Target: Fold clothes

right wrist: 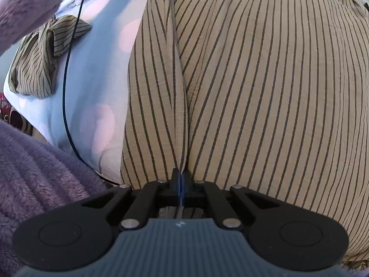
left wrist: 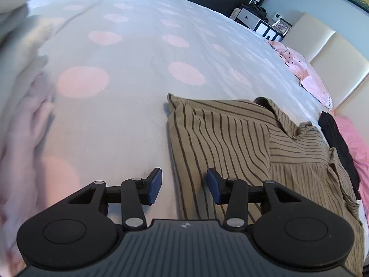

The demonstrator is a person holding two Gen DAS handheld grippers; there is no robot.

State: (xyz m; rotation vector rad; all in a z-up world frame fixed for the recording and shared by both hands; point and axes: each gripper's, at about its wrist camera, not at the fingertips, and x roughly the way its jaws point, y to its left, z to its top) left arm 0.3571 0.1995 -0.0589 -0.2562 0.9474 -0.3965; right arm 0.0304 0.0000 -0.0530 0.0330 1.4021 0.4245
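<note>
Right gripper (right wrist: 181, 180) clamped on one striped shirt (right wrist: 265, 92) fold; left gripper (left wrist: 184, 185) part-open, empty, shirt at 3 o'clock; no readable writing.

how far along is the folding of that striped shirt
Partly done: the striped shirt lies on the bedspread with one side already folded over. In hand: the right gripper is shut on a ridge of its fabric, while the left gripper hovers open over its edge. Left: a crumpled striped sleeve and further folds.

Tan shirt (left wrist: 230, 138) with dark thin stripes, white bedspread (left wrist: 138, 57) with pink dots, fuzzy purple sleeve (right wrist: 34, 173)
</note>
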